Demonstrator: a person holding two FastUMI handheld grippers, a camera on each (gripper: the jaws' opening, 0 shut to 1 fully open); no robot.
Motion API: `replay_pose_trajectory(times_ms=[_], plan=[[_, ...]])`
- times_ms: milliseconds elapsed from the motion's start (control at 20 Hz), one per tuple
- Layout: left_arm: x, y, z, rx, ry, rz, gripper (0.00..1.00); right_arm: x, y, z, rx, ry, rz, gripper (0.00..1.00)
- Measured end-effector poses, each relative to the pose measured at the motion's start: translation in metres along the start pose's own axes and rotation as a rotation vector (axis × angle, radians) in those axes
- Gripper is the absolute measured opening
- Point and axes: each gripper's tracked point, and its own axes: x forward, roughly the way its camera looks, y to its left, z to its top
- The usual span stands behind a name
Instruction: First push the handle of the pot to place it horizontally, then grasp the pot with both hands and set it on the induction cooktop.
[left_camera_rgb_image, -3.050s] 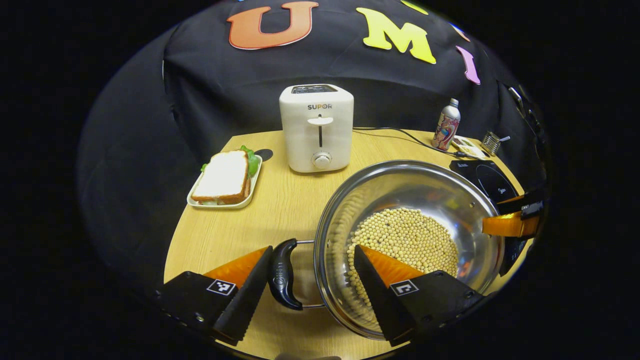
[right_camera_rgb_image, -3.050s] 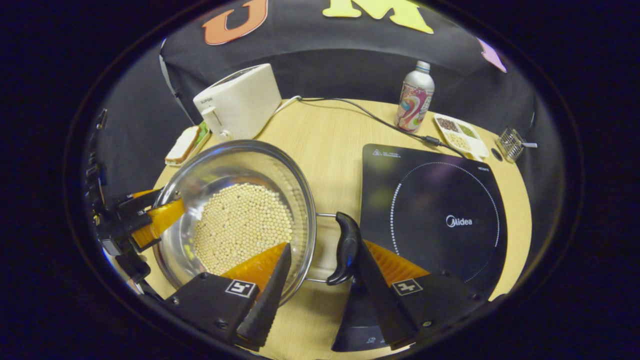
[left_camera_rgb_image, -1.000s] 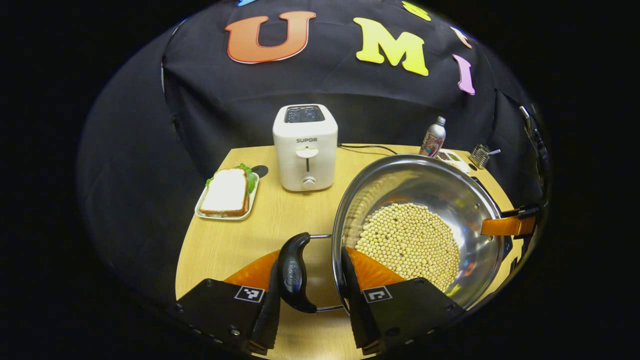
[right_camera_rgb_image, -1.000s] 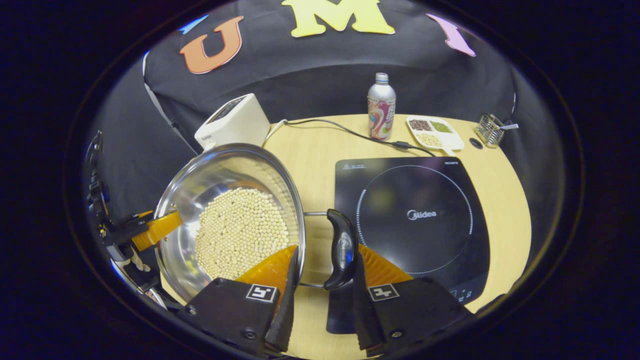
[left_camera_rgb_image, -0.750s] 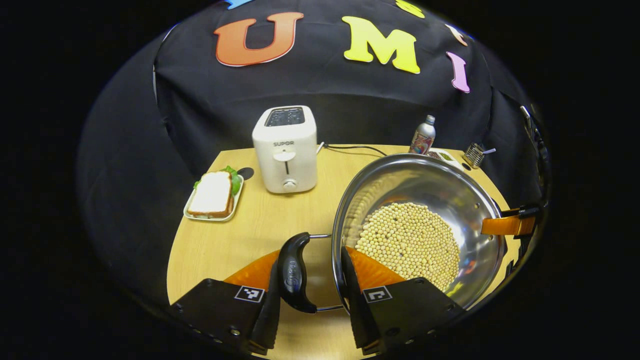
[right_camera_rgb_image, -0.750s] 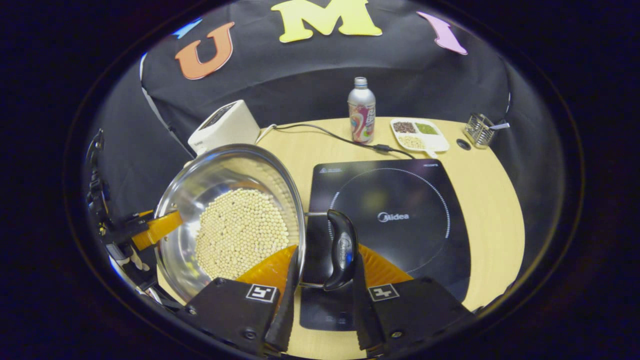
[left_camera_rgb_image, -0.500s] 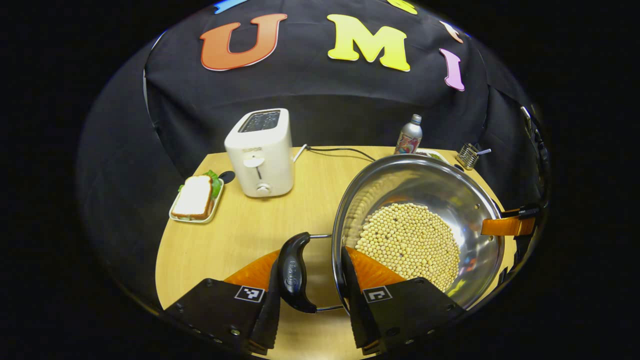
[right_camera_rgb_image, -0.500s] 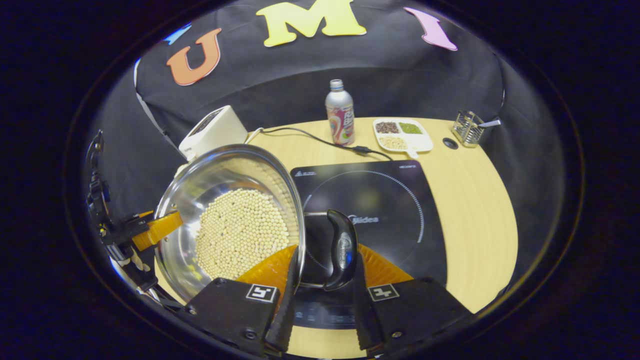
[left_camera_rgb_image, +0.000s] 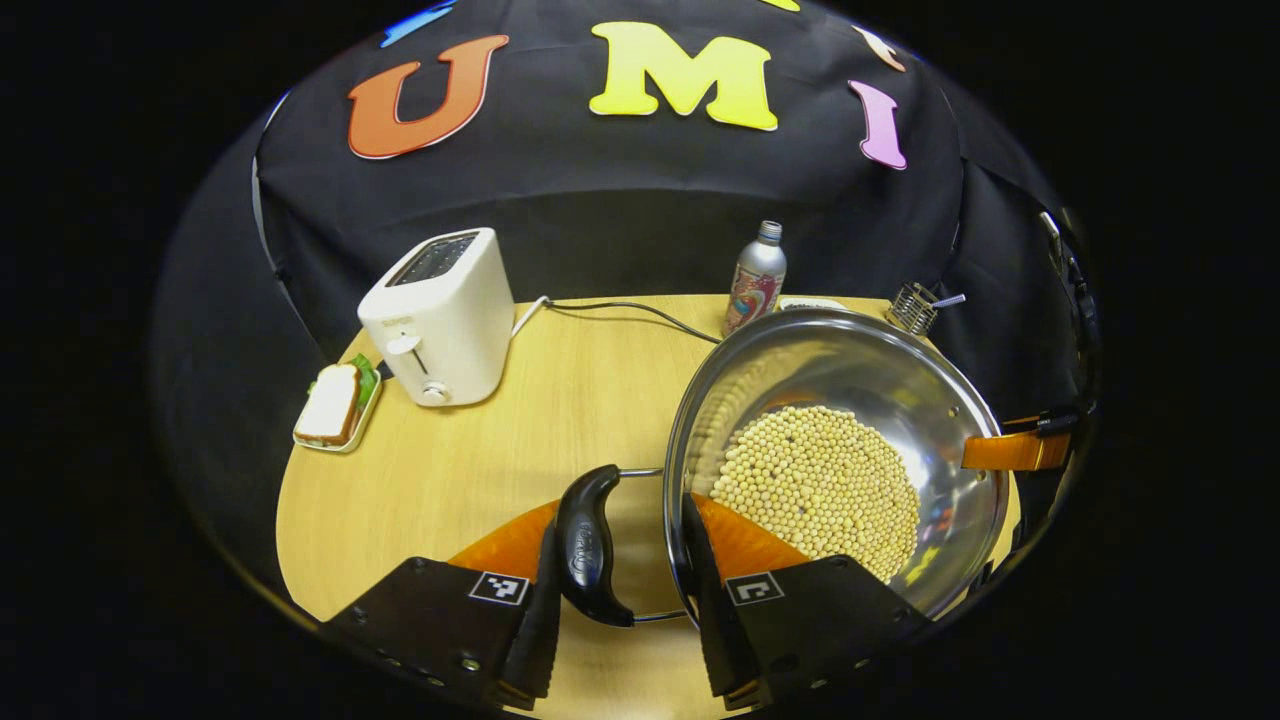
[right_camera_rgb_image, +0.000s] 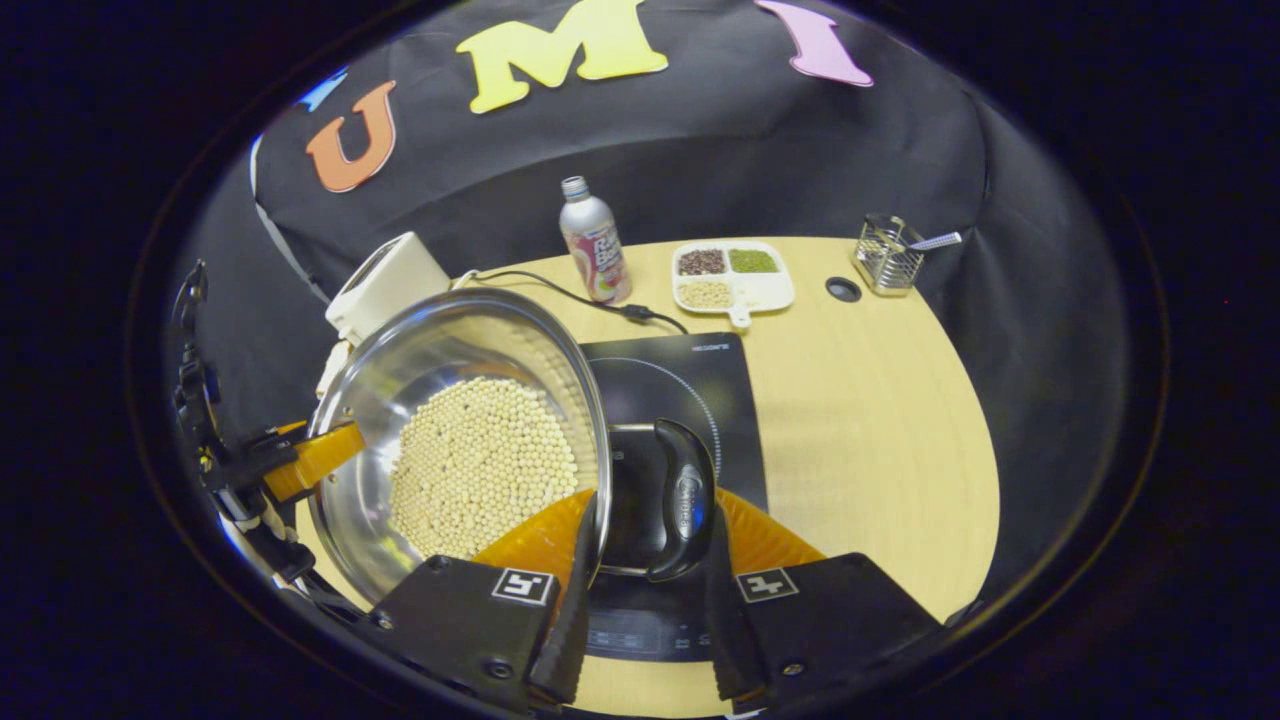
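Over the round pale wooden tabletop (right_camera_rgb_image: 880, 420), the wide shiny steel pot filled with small pale beans (right_camera_rgb_image: 470, 440) hangs in the air, carried from both sides. By my reckoning the first part is done: both black curved side handles lie level, one at nine o'clock of the pot in the left gripper view (left_camera_rgb_image: 588, 545) and one at three o'clock in the right gripper view (right_camera_rgb_image: 682, 500). The lift looks done too, and what remains is the setting down.

The flat black induction cooktop with its dotted ring (right_camera_rgb_image: 690, 385) lies partly under the pot, showing past the rim at three o'clock in the right gripper view. I judge the pot is nearly above it, though I cannot tell whether it is centred over the ring.

The left gripper (left_camera_rgb_image: 618, 570) has its jaws pinching handle and pot rim together, one finger outside the handle and the other inside the pot against the wall. The right gripper (right_camera_rgb_image: 645, 560) grips likewise on the opposite side, and its far finger shows at three o'clock of the pot in the left gripper view.

At eleven o'clock of the tabletop in the left gripper view stands a white two-slot toaster (left_camera_rgb_image: 437, 318), with a sandwich on a small tray (left_camera_rgb_image: 335, 405) beside it at nine o'clock. A patterned metal bottle (right_camera_rgb_image: 594, 242) stands near the back edge; a white divided dish of grains (right_camera_rgb_image: 733, 275) and a small wire basket (right_camera_rgb_image: 888, 268) lie toward one o'clock.
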Motion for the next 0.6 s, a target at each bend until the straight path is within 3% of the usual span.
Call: replay_pose_trajectory(times_ms=[150, 200, 300, 400, 450, 500, 550, 600], plan=[[0.008, -0.02, 0.002, 0.002, 0.011, -0.001, 0.57, 0.001, -0.022, 0.003, 0.004, 0.013, -0.003, 0.5], [0.01, -0.026, 0.003, 0.002, 0.013, -0.002, 0.67, 0.001, -0.028, 0.004, 0.006, 0.017, -0.004, 0.5], [0.015, -0.035, 0.003, -0.001, 0.018, -0.006, 0.56, 0.001, -0.04, 0.006, 0.003, 0.021, -0.007, 0.5], [0.02, -0.045, 0.003, -0.006, 0.024, -0.009, 0.57, 0.002, -0.05, 0.009, 0.0, 0.026, -0.013, 0.5], [0.023, -0.048, 0.003, -0.006, 0.027, -0.01, 0.67, 0.003, -0.055, 0.009, 0.001, 0.03, -0.015, 0.5], [0.025, -0.051, 0.002, -0.006, 0.03, -0.012, 0.46, 0.003, -0.058, 0.009, 0.002, 0.033, -0.016, 0.5], [0.028, -0.054, 0.002, -0.008, 0.032, -0.013, 0.57, 0.005, -0.062, 0.01, 0.003, 0.036, -0.016, 0.5], [0.031, -0.055, 0.001, -0.008, 0.035, -0.013, 0.57, 0.007, -0.064, 0.01, 0.004, 0.04, -0.017, 0.5]])
